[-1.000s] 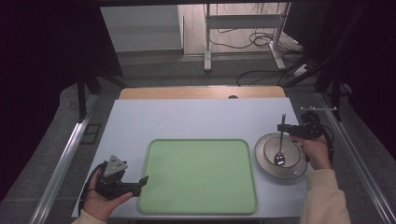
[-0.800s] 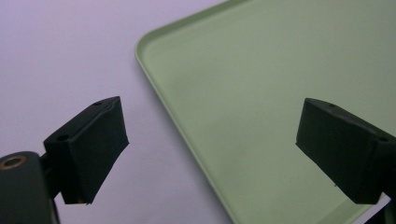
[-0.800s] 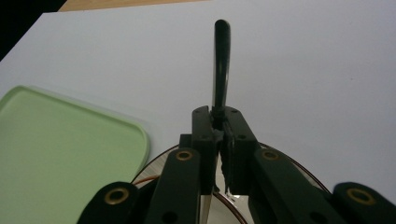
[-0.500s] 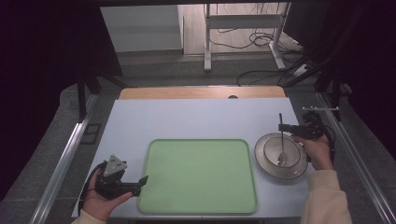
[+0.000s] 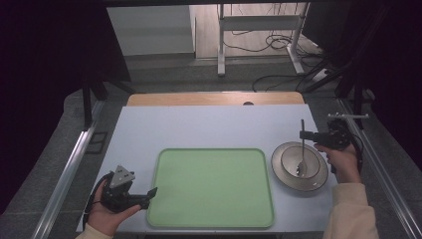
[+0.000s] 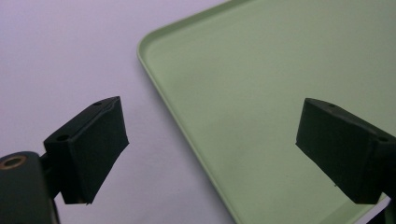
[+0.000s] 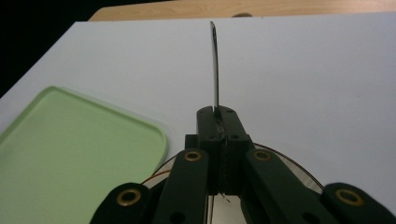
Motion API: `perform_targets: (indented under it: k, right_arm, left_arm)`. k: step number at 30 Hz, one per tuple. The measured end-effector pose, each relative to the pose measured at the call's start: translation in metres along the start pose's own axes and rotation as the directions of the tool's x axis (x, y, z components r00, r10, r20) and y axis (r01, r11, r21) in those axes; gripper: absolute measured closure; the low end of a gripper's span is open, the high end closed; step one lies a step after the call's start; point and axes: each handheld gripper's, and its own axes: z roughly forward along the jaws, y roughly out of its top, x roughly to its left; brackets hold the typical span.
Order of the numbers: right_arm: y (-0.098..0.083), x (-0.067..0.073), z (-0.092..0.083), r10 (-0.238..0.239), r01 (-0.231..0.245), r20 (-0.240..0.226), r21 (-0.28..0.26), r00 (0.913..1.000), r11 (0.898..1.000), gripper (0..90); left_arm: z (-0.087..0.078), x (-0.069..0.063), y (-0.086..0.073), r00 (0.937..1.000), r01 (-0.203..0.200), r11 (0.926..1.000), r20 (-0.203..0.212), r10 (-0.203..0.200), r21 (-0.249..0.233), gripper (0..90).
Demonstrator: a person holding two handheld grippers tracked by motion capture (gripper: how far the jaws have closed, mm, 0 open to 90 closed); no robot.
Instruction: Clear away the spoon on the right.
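Your right tool [image 5: 304, 135] has just been closing and is now clamped on the spoon [image 5: 302, 149], gripping the handle partway up, so the handle end sticks out past the jaws in the right gripper view (a thin dark sliver [image 7: 214, 65] against the pale counter [image 5: 209, 129]). The spoon's scoop end rests in the bowl [image 5: 299, 166], which sits on the counter just right of the green tray [image 5: 211, 186]. Holding it high on the handle probably keeps the jaws clear of the bowl's rim. Your left tool [image 5: 149, 193] waits at the tray's near left corner with its jaws spread wide and nothing between them, likely parked out of the way. From the right gripper view the scoop end is hidden behind the tool, and the bowl is cut off at the bottom. Whether the bowl holds anything is hard to tell.
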Motion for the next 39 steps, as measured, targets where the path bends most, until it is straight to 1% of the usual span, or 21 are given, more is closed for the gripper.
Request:
perform_targets:
  k: [3, 6, 12, 13, 15, 20, 27, 28, 32, 37, 38, 39]
  right_arm:
    - [0.002, 0.001, -0.007, -0.016, 0.016, -0.007, -0.025, 0.9998, 1.0, 89.0]
    - [0.004, 0.004, -0.013, -0.022, 0.021, -0.015, -0.046, 0.9996, 0.999, 89.0]
    - [0.008, 0.008, -0.018, -0.034, 0.032, -0.027, -0.072, 0.9991, 0.997, 89.0]
    - [0.009, 0.009, -0.019, -0.032, 0.028, -0.044, -0.084, 0.9985, 0.996, 89.0]
    - [0.009, 0.01, -0.02, -0.035, 0.032, -0.033, -0.083, 0.9988, 0.996, 89.0]
    - [0.01, 0.011, -0.023, -0.029, 0.025, -0.042, -0.093, 0.9987, 0.995, 89.0]
    - [0.014, 0.017, -0.031, -0.043, 0.039, -0.034, -0.113, 0.9985, 0.993, 89.0]
    - [0.017, 0.02, -0.037, -0.054, 0.049, -0.035, -0.127, 0.9979, 0.991, 89.0]
    - [0.021, 0.027, -0.048, -0.069, 0.063, -0.038, -0.15, 0.9969, 0.987, 89.0]
    - [0.023, 0.037, -0.054, -0.093, 0.084, -0.049, -0.168, 0.9945, 0.982, 89.0]
    - [0.023, 0.037, -0.054, -0.093, 0.084, -0.049, -0.168, 0.9945, 0.982, 89.0]
    - [0.024, 0.041, -0.056, -0.101, 0.091, -0.049, -0.175, 0.9937, 0.98, 89.0]
  left_arm:
    - [0.0, 0.0, 0.0, 1.0, 0.0, 1.0, 0.0, 0.0, -0.001, 8.9]
    - [-0.001, 0.0, 0.0, 1.0, -0.001, 1.0, 0.0, 0.001, -0.003, 8.9]
    - [0.0, 0.0, 0.0, 1.0, -0.002, 1.0, 0.0, 0.002, -0.001, 8.9]
    - [0.0, 0.0, 0.0, 1.0, -0.001, 1.0, 0.0, 0.001, -0.001, 8.9]
    - [0.0, 0.0, 0.0, 1.0, -0.001, 1.0, 0.0, 0.001, -0.001, 8.9]
    - [0.0, -0.001, 0.0, 1.0, -0.002, 1.0, 0.001, 0.002, 0.002, 8.9]
    - [0.0, 0.0, 0.0, 1.0, -0.001, 1.0, -0.001, 0.001, 0.0, 8.9]
    - [0.0, 0.0, 0.0, 1.0, -0.001, 1.0, 0.0, 0.001, -0.001, 8.9]
    - [0.0, 0.0, 0.0, 1.0, -0.002, 1.0, 0.0, 0.002, 0.0, 8.9]
    - [0.0, 0.0, 0.0, 1.0, -0.003, 1.0, 0.0, 0.003, -0.001, 8.9]
    - [0.0, 0.0, 0.0, 1.0, -0.003, 1.0, 0.0, 0.003, -0.001, 8.9]
    - [0.0, 0.0, 0.0, 1.0, -0.002, 1.0, -0.001, 0.002, -0.001, 8.9]
